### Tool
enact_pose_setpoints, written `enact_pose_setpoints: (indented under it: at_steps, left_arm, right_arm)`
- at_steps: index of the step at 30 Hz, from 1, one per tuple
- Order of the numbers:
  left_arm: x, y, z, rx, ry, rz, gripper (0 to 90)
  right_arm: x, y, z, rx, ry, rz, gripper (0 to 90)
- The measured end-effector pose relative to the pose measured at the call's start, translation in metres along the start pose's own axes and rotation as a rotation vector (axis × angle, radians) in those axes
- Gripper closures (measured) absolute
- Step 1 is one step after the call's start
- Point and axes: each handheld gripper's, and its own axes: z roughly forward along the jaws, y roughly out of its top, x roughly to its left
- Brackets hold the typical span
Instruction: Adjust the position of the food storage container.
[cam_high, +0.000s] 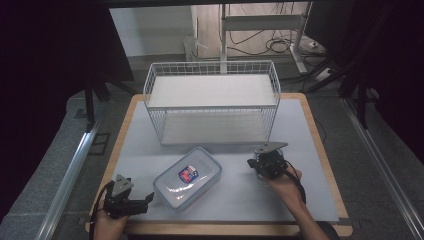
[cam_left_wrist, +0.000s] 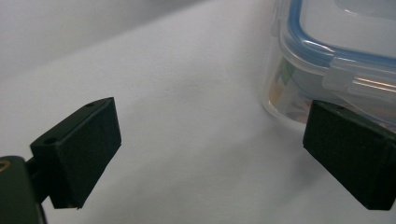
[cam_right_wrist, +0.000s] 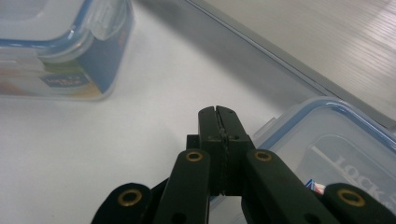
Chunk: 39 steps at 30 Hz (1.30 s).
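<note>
Landmark: a clear rectangular plastic food container with a blue-sealed snap lid (cam_high: 187, 178) lies on the pale grey table mat (cam_high: 310, 145), set at a slant, with a small red and blue label on its lid.
Wire basket: a white two-tier wire basket rack (cam_high: 212, 100) stands beyond the container, toward the far edge of the mat, well apart from it.
Left gripper: the black left gripper (cam_high: 145, 201) sits just beside the container's near-left corner, held in the person's left hand (cam_high: 107, 222). In the left gripper view (cam_left_wrist: 210, 154) its jaws are spread wide, nothing between them but mat; one pad lies in front of the container's (cam_left_wrist: 336, 56) wall and lid clip.
Right gripper: the black right gripper (cam_high: 251, 163) is to the right of the container, near it, held in the right hand (cam_high: 285, 182). In the right gripper view (cam_right_wrist: 219, 122) its jaws are pressed together, holding nothing, just above the container's (cam_right_wrist: 345, 140) lid corner.
Blurred box: a second clear, blue-labelled container (cam_right_wrist: 60, 46) appears in the right gripper view, beyond the lid; where it stands on the table I cannot tell.
</note>
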Motion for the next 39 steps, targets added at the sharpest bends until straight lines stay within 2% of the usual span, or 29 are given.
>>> enact_pose_setpoints:
  at_steps: [5,9,15,16,20,23,24,26,28,29,32,33,36,39]
  left_arm:
    - [0.0,0.0,0.001,0.004,-0.004,-0.005,4.4]
    - [-0.001,0.0,0.001,0.004,-0.01,-0.004,4.7]
    - [-0.002,0.001,0.001,0.011,-0.012,0.0,4.8]
    - [-0.002,0.001,0.002,0.011,-0.013,-0.003,4.8]
    - [-0.002,0.001,0.002,0.027,-0.018,-0.022,5.4]
    - [-0.002,0.001,0.0,0.025,-0.032,-0.029,4.9]
    - [-0.003,0.002,-0.003,0.013,-0.053,-0.037,4.2]
    - [-0.005,0.003,-0.006,0.02,-0.053,-0.03,5.2]
    - [-0.009,0.005,-0.008,0.027,-0.04,-0.014,15.9]
    - [-0.012,0.006,-0.009,0.034,-0.042,-0.011,15.9]
    - [-0.019,0.008,-0.007,0.067,-0.063,-0.008,32.0]
    - [-0.022,0.009,-0.006,0.083,-0.069,-0.005,34.9]
    - [-0.027,0.01,-0.005,0.094,-0.066,-0.019,48.0]
    - [-0.03,0.011,-0.004,0.101,-0.112,-0.035,64.3]
  right_arm:
    - [-0.002,-0.004,-0.004,0.011,-0.03,0.001,89.8]
    - [-0.009,-0.011,-0.008,0.045,-0.059,0.003,89.8]
    - [-0.028,-0.029,-0.025,0.058,-0.106,0.066,89.8]
    - [-0.034,-0.034,-0.03,0.056,-0.12,0.091,89.8]
    - [-0.041,-0.04,-0.037,0.048,-0.128,0.122,89.8]
    - [-0.04,-0.04,-0.037,0.047,-0.128,0.12,89.7]
    - [-0.038,-0.039,-0.038,0.019,-0.103,0.121,89.7]
    - [-0.037,-0.038,-0.038,0.016,-0.101,0.115,89.7]
    - [-0.032,-0.036,-0.036,0.002,-0.089,0.107,89.6]
    - [-0.032,-0.036,-0.036,0.002,-0.089,0.107,89.6]
    - [-0.027,-0.033,-0.034,-0.015,-0.078,0.092,89.6]
    - [-0.026,-0.032,-0.034,-0.021,-0.074,0.091,89.7]
    - [-0.02,-0.028,-0.03,-0.031,-0.054,0.079,89.6]
    - [-0.015,-0.024,-0.024,-0.034,-0.031,0.067,89.6]
